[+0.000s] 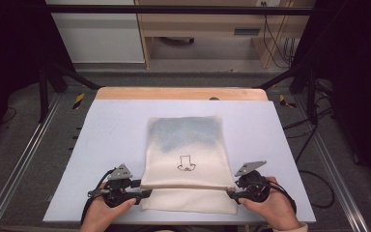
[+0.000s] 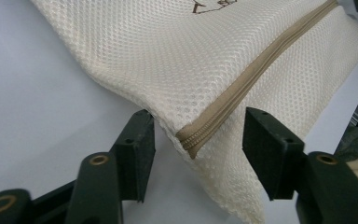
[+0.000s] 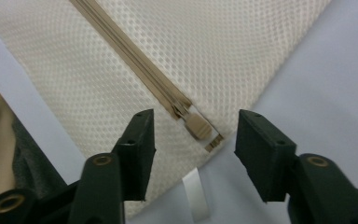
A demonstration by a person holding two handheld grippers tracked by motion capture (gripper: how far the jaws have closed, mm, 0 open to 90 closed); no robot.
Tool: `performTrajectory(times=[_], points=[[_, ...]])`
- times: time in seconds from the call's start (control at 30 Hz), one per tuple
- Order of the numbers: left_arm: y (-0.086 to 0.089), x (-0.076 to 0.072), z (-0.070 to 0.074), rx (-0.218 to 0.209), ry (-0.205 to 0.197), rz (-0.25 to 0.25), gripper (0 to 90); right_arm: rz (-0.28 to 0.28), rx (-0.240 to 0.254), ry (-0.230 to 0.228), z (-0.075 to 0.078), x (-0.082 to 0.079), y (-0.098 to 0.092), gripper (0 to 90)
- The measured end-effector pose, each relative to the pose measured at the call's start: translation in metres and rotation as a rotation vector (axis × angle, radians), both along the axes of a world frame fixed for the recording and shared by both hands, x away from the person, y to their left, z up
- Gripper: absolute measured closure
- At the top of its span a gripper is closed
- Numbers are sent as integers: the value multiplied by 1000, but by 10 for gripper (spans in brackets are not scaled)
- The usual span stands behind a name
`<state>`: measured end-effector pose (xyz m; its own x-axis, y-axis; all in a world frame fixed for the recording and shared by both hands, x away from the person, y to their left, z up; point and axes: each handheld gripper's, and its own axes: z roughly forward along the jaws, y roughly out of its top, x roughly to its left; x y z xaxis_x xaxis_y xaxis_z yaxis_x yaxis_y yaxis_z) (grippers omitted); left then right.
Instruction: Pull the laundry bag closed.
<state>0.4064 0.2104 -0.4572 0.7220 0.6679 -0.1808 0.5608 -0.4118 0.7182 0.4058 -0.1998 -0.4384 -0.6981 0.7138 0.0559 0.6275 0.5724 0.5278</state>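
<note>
A cream mesh bag [image 1: 188, 159] lies flat on the table [image 1: 111, 135], with a small black drawing on it and a bluish item showing through its far half. A tan zipper [image 1: 188, 186] runs across its near end. My left gripper [image 1: 145, 193] is open at the zipper's left end [image 2: 191, 142], with the bag's edge between its jaws. My right gripper [image 1: 232, 194] is open at the other end, its jaws on either side of the zipper pull [image 3: 198, 126]. The zipper [image 3: 135, 60] looks closed along its length.
The pale table surface has free room to the left, right and beyond the bag. A wooden strip [image 1: 181, 93] runs along the far edge. Metal frame rails [image 1: 19, 159] and cables [image 1: 319, 179] flank the table. A white label tab [image 3: 196, 196] hangs from the bag's corner.
</note>
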Motion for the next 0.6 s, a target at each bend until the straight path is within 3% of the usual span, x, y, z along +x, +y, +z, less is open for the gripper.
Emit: performTrajectory(times=[0.1, 0.3, 0.6], points=[[1, -1, 1, -6, 8, 7, 364, 18, 13, -29, 3, 1, 3, 369], [0, -3, 3, 1, -12, 29, 174, -10, 14, -37, 4, 3, 4, 255], [6, -2, 8, 33, -47, 59, 104, -69, 7, -85, 6, 8, 7, 136]])
